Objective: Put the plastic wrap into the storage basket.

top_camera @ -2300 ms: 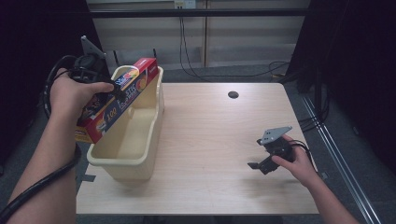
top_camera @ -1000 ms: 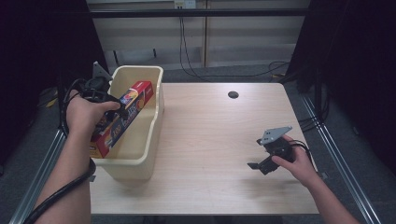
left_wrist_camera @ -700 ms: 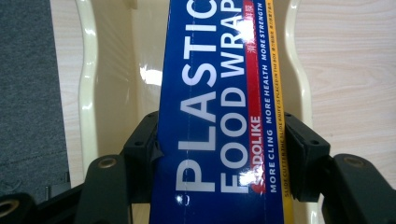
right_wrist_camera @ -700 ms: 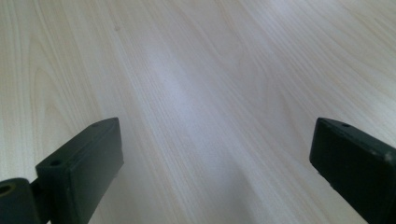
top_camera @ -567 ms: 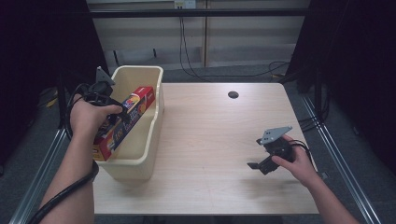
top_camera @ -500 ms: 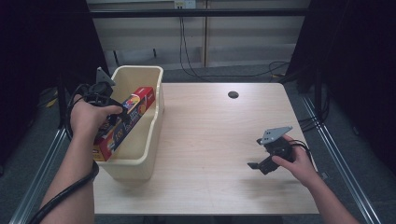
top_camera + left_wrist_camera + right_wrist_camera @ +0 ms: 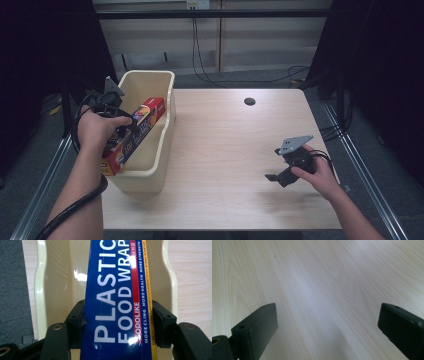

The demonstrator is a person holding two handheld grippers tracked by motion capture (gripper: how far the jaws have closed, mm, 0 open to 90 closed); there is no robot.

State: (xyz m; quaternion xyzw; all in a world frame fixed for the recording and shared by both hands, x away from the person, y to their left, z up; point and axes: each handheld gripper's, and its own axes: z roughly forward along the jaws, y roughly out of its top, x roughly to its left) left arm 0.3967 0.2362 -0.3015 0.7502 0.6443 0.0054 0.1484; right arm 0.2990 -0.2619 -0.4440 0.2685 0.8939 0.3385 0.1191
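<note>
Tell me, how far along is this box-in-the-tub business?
Nearly done, it seems. The left gripper has its jaws shut on the plastic wrap box, which slants into the cream tub, one end poking over the near rim. Left to do: lower it fully and let go. The right gripper rests open on the table, holding nothing.

Red-and-blue plastic wrap box [image 7: 131, 136] slants lengthwise in the cream bin [image 7: 159, 150]; near end raised.
</note>
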